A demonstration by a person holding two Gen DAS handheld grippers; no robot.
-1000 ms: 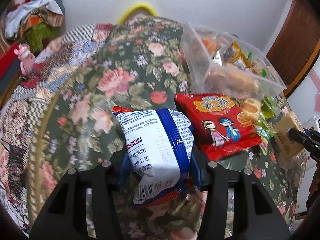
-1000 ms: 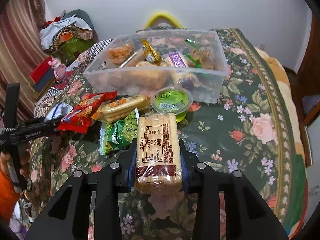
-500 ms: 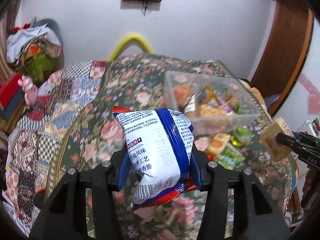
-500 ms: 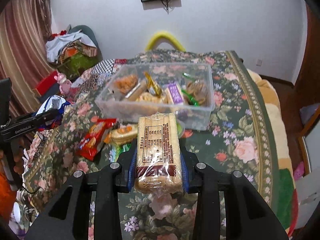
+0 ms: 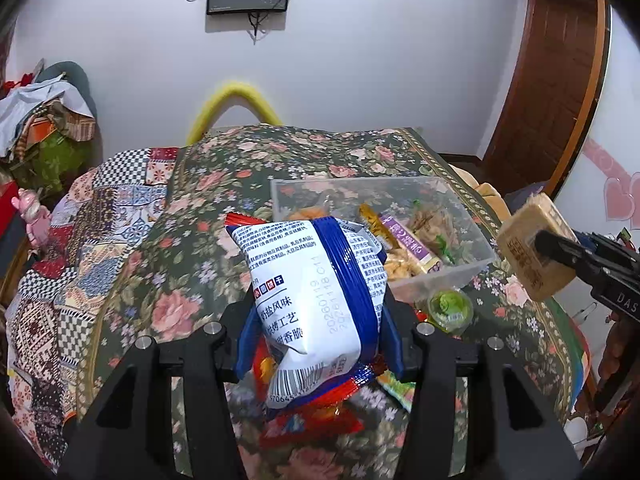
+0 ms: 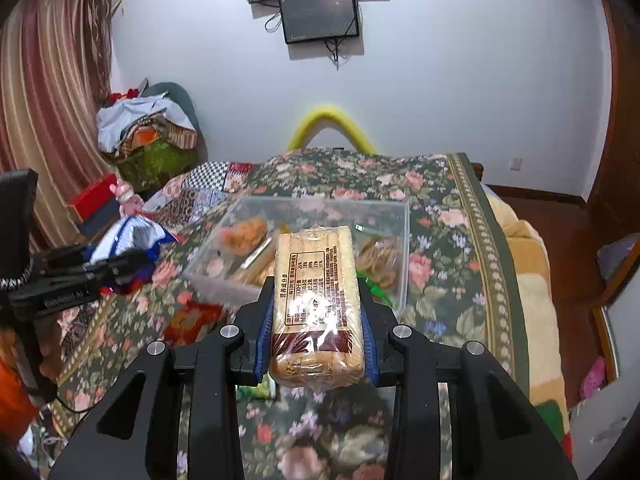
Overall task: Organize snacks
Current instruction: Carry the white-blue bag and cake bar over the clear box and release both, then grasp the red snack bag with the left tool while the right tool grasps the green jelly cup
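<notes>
Pinching mid-body: left hand-held gripper (image 5: 316,344) holds soft, crushable blue-white snack bag (image 5: 312,300); right hand-held gripper (image 6: 318,336) clamps stiff, brittle biscuit pack (image 6: 316,300).

You see a dark wall-mounted screen (image 6: 319,16) at 12 o'clock. A yellow arched foam tube (image 6: 330,125) stands behind the floral green bedspread (image 6: 440,216). Striped pink curtains (image 6: 52,92) hang at 9 o'clock above a heap of crumpled clothes (image 6: 146,128).
</notes>
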